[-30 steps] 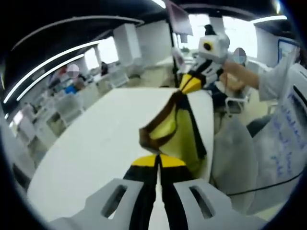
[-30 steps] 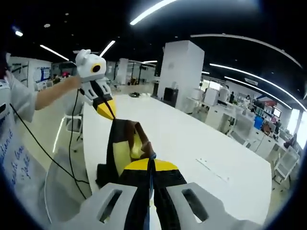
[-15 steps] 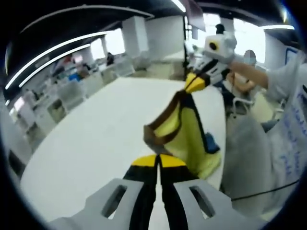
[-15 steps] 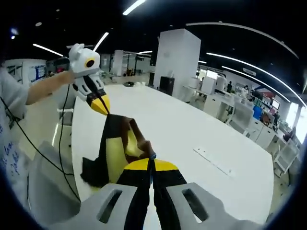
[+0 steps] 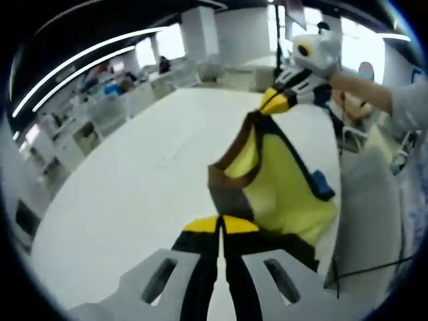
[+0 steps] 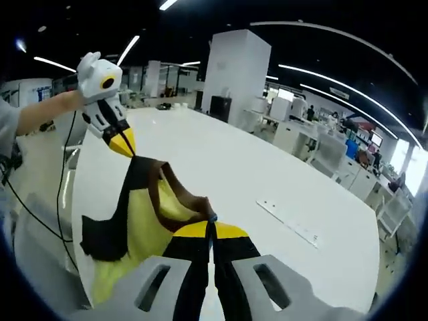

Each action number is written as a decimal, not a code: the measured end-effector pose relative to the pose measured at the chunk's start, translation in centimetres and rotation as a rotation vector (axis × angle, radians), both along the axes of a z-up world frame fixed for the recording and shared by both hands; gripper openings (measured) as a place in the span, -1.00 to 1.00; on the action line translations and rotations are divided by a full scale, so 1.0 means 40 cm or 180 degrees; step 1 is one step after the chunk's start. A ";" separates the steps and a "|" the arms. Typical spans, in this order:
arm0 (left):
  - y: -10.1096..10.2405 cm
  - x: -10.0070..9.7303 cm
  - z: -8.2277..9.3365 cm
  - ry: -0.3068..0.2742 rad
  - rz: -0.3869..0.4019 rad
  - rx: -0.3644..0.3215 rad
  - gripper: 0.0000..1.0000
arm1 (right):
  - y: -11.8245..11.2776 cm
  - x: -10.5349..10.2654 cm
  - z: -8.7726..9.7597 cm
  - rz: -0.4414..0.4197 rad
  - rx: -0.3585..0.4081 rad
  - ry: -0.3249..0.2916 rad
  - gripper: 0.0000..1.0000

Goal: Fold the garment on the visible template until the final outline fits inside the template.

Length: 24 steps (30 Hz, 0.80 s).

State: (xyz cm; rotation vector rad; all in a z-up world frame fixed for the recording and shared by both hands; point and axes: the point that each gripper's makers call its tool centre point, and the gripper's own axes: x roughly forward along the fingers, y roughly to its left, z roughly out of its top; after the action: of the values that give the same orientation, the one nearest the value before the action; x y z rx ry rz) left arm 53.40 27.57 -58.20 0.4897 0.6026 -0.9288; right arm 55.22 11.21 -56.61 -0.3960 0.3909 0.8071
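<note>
**Garment held aloft between two grippers, folding not yet begun**

In the left gripper view, my left gripper point(image 5: 221, 224) has its jaws pressed together on the brown-trimmed edge of the garment point(image 5: 281, 184), a yellow piece with dark borders. The cloth runs taut from there up to my right gripper point(image 5: 275, 101), which comes into that view from the right and pinches the far corner. In the right gripper view the same arrangement reads in mirror: my right gripper point(image 6: 210, 229) is clamped on the garment point(image 6: 144, 214), and the left gripper point(image 6: 125, 144) grips the opposite end, held by a hand point(image 6: 63, 103) reaching in from the side.

The garment hangs between the two grippers above the near edge of the white desk point(image 5: 147, 174), its lower part drooping over the desk's side (I cannot tell whether any cloth touches the surface). I can make out no template outline on the desk; a pale strip point(image 6: 291, 224) lies well apart from the garment.

My judgement of progress: early. The garment is lifted and spread, but no fold is laid. Placing it flat, folding and checking the outline all remain.
</note>
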 end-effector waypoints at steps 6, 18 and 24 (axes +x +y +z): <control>-0.006 0.055 -0.039 0.0033 0.0086 0.0001 -1.00 | 0.006 0.036 -0.043 -0.0063 -0.0071 0.0024 -0.98; -0.005 0.128 -0.140 0.0198 0.0288 0.0067 -1.00 | 0.009 0.161 -0.167 -0.0179 -0.0218 0.0163 -0.98; 0.004 0.139 -0.193 0.0211 0.0385 0.0208 -1.00 | 0.007 0.186 -0.225 -0.0211 -0.0300 0.0251 -0.98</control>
State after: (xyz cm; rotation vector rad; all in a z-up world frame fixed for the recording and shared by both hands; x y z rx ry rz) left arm 58.96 27.75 -65.91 0.4769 0.7169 -0.8149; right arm 62.64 11.50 -65.60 -0.4376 0.5143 0.7429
